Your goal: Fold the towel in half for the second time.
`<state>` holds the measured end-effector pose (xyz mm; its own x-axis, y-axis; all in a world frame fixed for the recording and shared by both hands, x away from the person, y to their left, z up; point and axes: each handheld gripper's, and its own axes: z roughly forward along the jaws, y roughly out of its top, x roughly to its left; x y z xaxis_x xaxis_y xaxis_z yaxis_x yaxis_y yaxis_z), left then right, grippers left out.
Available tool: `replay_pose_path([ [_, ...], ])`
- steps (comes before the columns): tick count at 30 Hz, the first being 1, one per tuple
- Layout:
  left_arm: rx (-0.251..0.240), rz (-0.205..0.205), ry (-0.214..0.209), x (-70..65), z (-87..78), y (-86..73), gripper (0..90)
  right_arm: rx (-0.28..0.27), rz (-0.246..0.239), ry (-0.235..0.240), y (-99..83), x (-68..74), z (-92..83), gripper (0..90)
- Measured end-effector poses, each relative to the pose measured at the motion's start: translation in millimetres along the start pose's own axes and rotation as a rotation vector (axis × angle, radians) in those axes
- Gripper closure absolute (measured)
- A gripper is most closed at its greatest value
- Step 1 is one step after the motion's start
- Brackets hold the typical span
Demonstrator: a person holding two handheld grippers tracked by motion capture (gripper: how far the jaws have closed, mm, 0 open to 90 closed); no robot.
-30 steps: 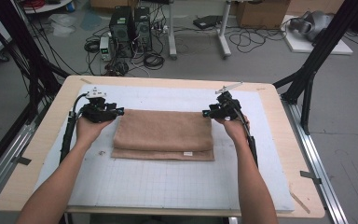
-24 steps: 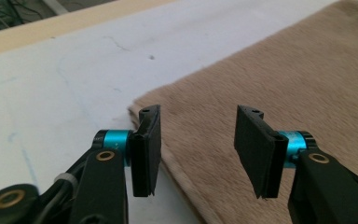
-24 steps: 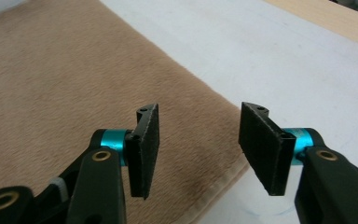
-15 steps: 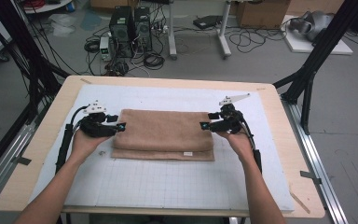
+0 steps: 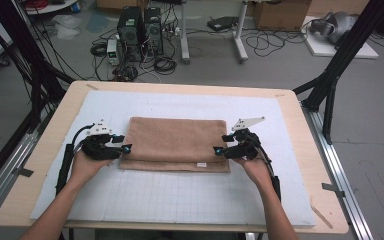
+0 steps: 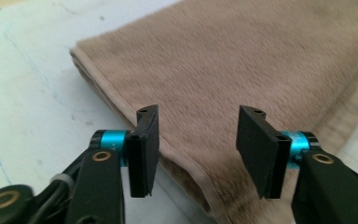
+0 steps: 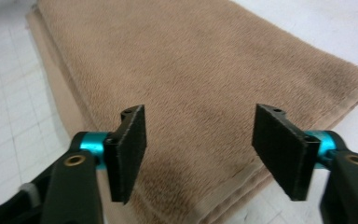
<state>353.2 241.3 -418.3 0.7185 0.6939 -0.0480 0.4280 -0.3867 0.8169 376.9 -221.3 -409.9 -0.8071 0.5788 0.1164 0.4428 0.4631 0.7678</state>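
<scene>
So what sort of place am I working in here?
Probably a lab or workshop set up for recording. A black frame stands around the table, computer towers and loose cables sit on the bare floor, and a gridded mat lies under the towel.

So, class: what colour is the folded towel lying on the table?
Light brown, a plain tan; the towel shows best in the right gripper view.

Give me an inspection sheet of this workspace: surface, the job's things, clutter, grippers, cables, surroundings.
Surface: white gridded mat on a wooden table.
Job's things: folded tan towel, flat on the mat.
Clutter: nothing seen on the mat.
Grippers: left gripper and right gripper at the towel's near corners, jaws apart, nothing pinched.
Cables: one black cable along each forearm.
Surroundings: computer towers, loose wires, boxes on the floor.
</scene>
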Motion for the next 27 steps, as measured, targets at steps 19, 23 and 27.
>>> replay_pose_path([
  [19, 0.04, 0.021, -0.042, -7.2, 4.5, -27.9, 74.9, 0.106, -0.015, 0.014, -21.5, 8.7, 13.8, 73.4],
  [23, 0.031, 0.03, -0.037, -8.1, 3.4, -26.7, 84.6, 0.112, -0.042, 0.017, -18.6, 10.6, 14.0, 82.6],
  [27, 0.012, 0.011, -0.047, -6.5, -3.4, -24.0, 85.8, 0.089, -0.037, 0.019, -14.7, 9.2, 7.1, 83.0],
])
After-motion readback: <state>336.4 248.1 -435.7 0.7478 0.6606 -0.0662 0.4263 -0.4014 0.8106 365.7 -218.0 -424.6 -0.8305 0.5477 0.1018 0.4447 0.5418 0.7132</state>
